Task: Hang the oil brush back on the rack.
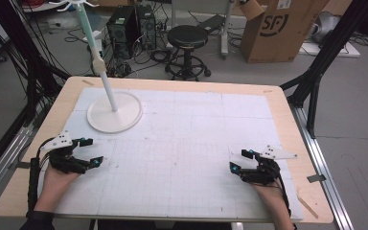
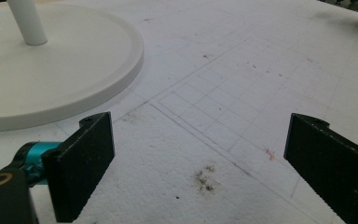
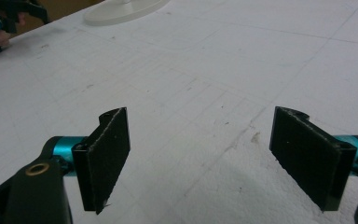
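White gridded surface [image 1: 182, 139] carries a stand [image 1: 114, 112] far left; left gripper [image 1: 90, 152] and right gripper [image 1: 237, 160] rest wide, empty.

Stand base [image 1: 114, 113] on mat [image 1: 196, 134], far left; left gripper [image 1: 92, 152] near-left; right gripper [image 1: 237, 160] near-right.

Black claws [image 1: 90, 152], teal joints, grey plates

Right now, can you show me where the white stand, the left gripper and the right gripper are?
white stand [image 1: 124, 120], high view, on its round base.
left gripper [image 1: 92, 152], high view, midway between its open fingertips.
right gripper [image 1: 239, 160], high view, midway between its open fingertips.
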Motion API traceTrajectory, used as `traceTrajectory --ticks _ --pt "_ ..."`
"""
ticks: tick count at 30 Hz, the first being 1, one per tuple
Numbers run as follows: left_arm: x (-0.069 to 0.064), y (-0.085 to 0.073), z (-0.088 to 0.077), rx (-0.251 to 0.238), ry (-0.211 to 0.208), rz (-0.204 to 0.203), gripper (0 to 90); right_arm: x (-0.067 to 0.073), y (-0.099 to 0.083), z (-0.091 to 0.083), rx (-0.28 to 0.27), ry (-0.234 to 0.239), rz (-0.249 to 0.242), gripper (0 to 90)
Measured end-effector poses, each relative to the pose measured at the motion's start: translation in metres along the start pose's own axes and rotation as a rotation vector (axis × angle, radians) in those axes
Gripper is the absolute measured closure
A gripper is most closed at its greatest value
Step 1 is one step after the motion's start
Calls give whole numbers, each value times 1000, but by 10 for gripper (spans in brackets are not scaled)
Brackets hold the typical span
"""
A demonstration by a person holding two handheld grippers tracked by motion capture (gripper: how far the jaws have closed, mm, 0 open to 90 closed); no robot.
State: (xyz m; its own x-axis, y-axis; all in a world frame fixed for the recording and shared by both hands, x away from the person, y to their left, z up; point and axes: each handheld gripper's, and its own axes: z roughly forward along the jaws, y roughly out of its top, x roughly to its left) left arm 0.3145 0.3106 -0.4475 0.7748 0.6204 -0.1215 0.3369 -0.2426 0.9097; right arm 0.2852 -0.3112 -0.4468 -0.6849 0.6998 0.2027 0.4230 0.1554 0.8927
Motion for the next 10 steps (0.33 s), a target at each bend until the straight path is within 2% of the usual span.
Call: traceTrajectory --ticks 10 --pt "-2 0 1 10 8 9 91 -3 -1 0 -7 -10 33 192"
